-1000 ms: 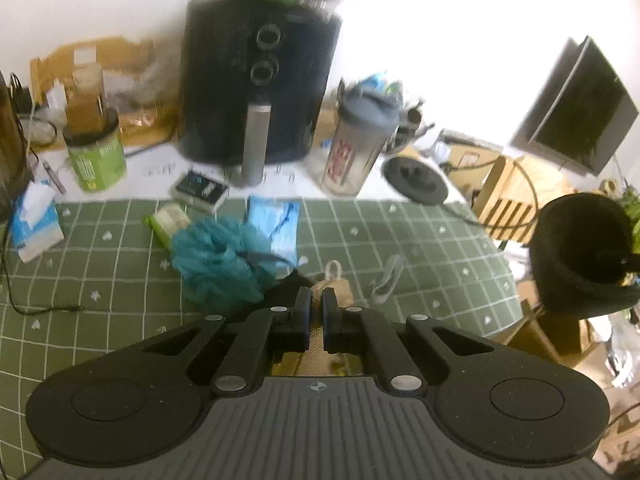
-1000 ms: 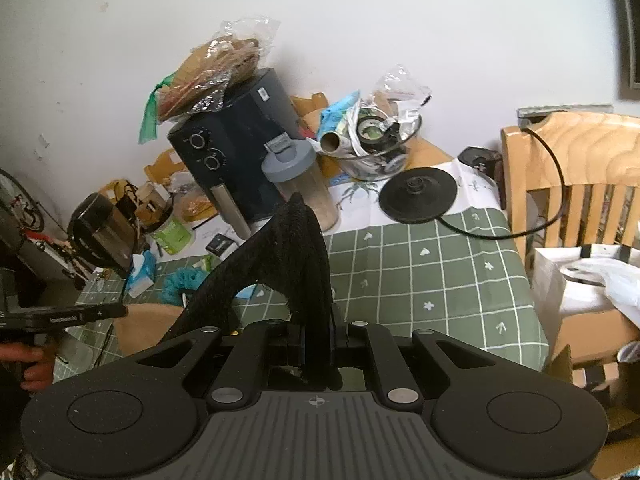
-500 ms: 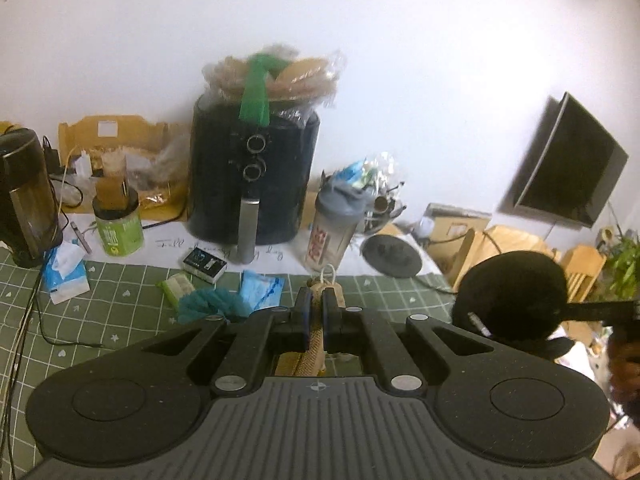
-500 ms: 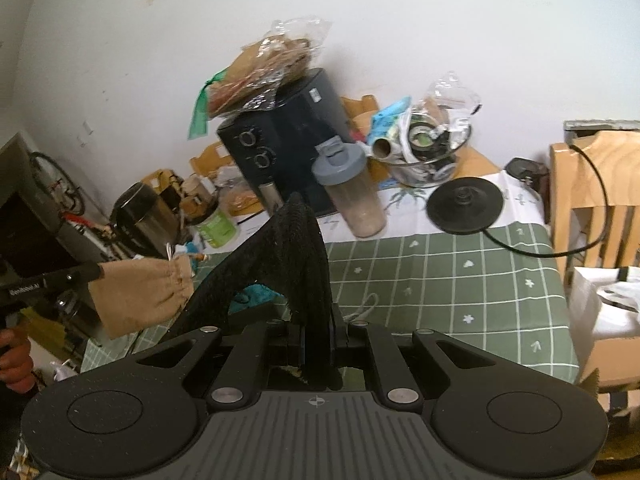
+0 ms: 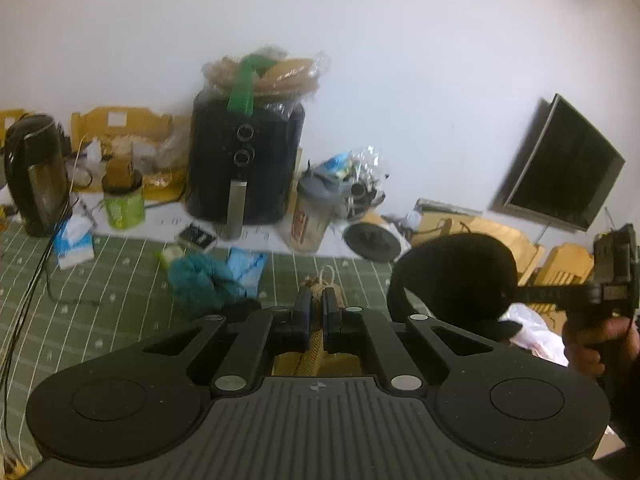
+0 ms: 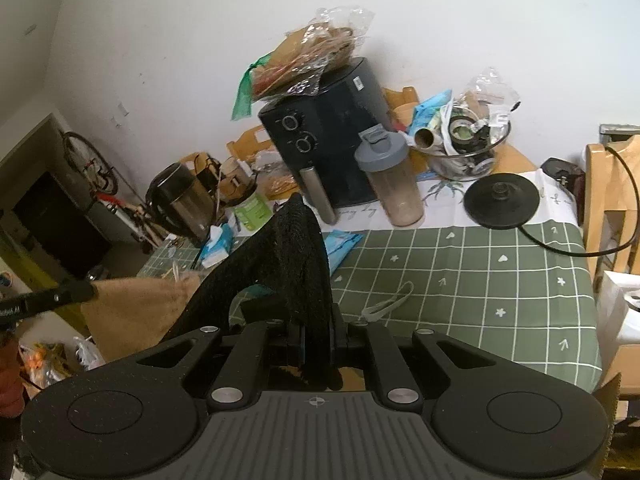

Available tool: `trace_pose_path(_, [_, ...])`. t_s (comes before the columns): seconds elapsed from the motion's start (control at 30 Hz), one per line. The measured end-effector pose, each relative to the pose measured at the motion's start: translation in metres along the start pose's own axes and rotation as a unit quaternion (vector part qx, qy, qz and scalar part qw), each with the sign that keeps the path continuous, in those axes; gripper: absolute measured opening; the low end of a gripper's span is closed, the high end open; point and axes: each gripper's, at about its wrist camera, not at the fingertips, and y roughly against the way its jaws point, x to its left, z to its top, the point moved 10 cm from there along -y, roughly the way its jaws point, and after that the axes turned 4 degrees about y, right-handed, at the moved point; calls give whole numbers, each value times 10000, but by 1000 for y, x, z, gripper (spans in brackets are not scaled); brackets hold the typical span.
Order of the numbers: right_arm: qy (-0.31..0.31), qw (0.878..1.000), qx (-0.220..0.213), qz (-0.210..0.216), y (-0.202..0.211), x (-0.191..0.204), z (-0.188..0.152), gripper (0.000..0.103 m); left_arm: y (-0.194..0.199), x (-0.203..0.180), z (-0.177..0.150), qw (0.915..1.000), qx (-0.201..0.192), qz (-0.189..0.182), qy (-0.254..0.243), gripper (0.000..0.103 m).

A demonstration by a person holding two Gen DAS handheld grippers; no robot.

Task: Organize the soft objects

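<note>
My left hand-held gripper (image 5: 316, 309) is clamped on the neck of a tan drawstring pouch (image 6: 136, 308), holding it clear of the worktop (image 6: 480, 272) and out past its edge. My right hand-held gripper (image 6: 316, 334) is pinched on a black knit cap (image 6: 280, 264) — it hangs in the air too. A teal bath pouf (image 5: 196, 280) lies on the green checked cloth near the air fryer (image 5: 244, 160).

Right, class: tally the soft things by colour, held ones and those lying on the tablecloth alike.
Black: 1, black knit hat
Tan: 1, burlap pouch
Teal: 1, bath pouf
Total: 3
</note>
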Motion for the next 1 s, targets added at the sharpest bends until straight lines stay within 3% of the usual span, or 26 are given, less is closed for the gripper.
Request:
trace_pose_path(0.27, [124,9996,133,197,-1,12,-11,12,-4,1,-49,9976,517,37,458,6])
trace_pose_path(0.4, [195,9992,247,235,-3,18,-22,12,-11,5,-75,9948,847,334,465,13])
trace_pose_path(0.5, [199,9988,356,274,-5,21,-31,12,-10,9,-88,9925,977,520,510,44])
trace_pose_path(0.63, [202,9981,483,326,-7,24,-44,12,-2,14,-95,9900,914,907,578,55])
trace_pose_path(1.0, [129,9948,771,658,-15,46,-60,12,13,12,-110,9844,839,1204,968,56])
